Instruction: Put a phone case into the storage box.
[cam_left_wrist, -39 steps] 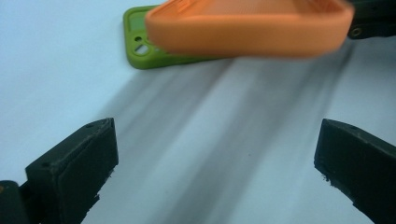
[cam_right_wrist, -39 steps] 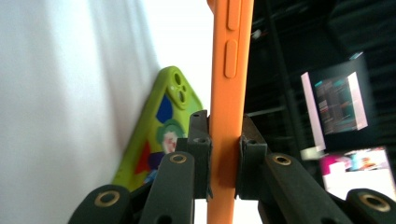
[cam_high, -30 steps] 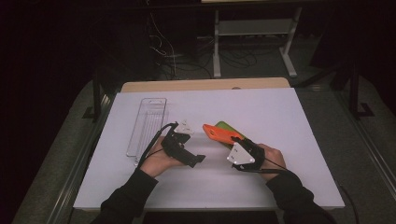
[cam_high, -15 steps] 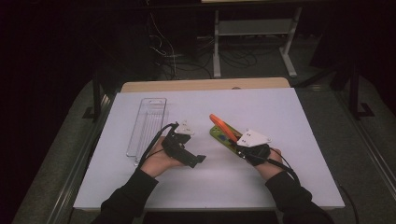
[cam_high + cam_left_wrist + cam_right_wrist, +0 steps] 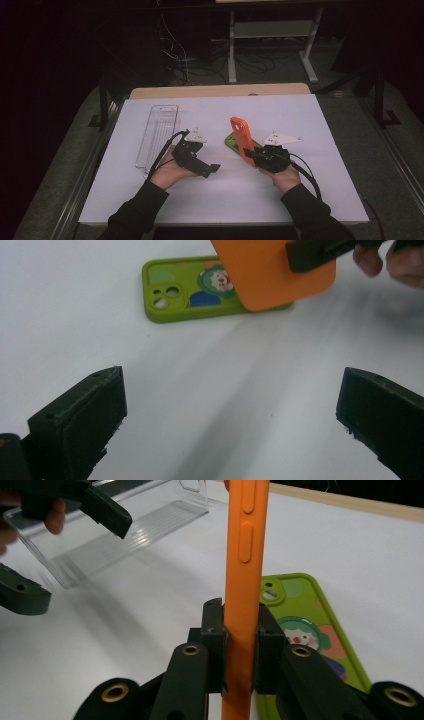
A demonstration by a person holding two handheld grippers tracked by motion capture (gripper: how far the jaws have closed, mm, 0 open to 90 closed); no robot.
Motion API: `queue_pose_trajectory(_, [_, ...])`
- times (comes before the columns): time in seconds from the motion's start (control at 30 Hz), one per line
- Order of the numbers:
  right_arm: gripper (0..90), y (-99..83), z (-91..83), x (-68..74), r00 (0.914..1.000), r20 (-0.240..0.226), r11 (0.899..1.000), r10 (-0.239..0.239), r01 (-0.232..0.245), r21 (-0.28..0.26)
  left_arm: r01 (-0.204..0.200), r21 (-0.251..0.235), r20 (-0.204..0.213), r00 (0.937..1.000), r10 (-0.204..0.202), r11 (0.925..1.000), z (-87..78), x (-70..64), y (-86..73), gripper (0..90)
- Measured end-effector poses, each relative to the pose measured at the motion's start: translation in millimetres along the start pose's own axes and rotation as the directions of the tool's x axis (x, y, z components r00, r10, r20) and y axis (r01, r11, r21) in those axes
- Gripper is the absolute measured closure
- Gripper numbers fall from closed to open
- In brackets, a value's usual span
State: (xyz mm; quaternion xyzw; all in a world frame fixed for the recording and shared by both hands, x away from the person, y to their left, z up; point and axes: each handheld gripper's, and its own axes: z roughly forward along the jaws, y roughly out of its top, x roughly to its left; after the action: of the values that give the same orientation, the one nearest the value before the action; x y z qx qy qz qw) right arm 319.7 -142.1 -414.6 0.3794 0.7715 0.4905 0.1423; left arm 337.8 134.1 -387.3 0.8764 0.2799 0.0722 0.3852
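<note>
Now the right gripper point(image 5: 239, 650) pinches the orange phone case point(image 5: 244, 555) by its lower edge, jaws pressed on both flat sides; the case stands upright, lifted just above the green phone case point(image 5: 185, 292), which lies flat on the white table point(image 5: 300, 200); the left gripper point(image 5: 230, 425) waits near the green case on the person's side, its 2 jaws spread wide and holding nothing; the clear tray point(image 5: 157, 132) lies well apart from the green case, beyond the left gripper. I think the grip is low and narrow, so the tall orange case could swing or slip between the jaws if the hand turns fast; falling, it may knock the green case out of place.
</note>
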Motion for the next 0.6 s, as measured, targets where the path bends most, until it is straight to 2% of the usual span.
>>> queue_pose_trajectory(0.03, [78.4,0.0,0.0,0.0,1.0,0.0,1.0,0.0,0.0,0.0,0.0,0.0,0.0,1.0,0.0,1.0,0.0,0.0,0.0,0.0])
queue_pose_trajectory(0.07, [78.4,-0.5,0.1,-0.6,0.9997,-0.011,1.0,0.021,-0.021,-0.003,0.004,-0.005,0.003,1.0,-0.004,1.0,-0.7,0.8,0.5,0.0])
queue_pose_trajectory(0.1, [78.4,-0.8,0.5,-0.4,0.9996,-0.014,1.0,0.025,-0.026,-0.005,0.024,-0.031,0.012,0.9997,-0.024,0.9992,-1.0,1.0,1.4,0.0])
queue_pose_trajectory(0.17, [78.4,-1.1,1.2,1.3,0.999,-0.021,0.999,0.039,-0.039,-0.005,0.022,-0.031,0.017,0.9996,-0.022,0.9993,-2.0,1.7,1.9,0.0])
queue_pose_trajectory(0.23, [78.4,-1.2,1.8,2.2,0.9987,-0.027,0.999,0.044,-0.045,-0.007,0.048,-0.056,0.024,0.9986,-0.047,0.9973,-2.4,1.1,2.8,0.0])
queue_pose_trajectory(0.27, [78.4,-1.4,3.3,4.7,0.998,-0.038,0.999,0.051,-0.052,-0.009,0.045,-0.062,0.027,0.9987,-0.043,0.9971,-4.4,2.9,3.9,0.0])
queue_pose_trajectory(0.37, [78.4,-2.1,6.4,9.8,0.998,-0.049,0.999,0.04,-0.04,-0.001,0.07,-0.091,0.033,0.9972,-0.068,0.9934,-6.6,1.7,6.2,0.0])
queue_pose_trajectory(0.6, [78.4,-2.2,13.0,23.0,0.9967,-0.078,1.0,0.024,-0.024,0.004,0.092,-0.129,0.051,0.995,-0.086,0.9874,-12.3,1.2,10.4,0.0])
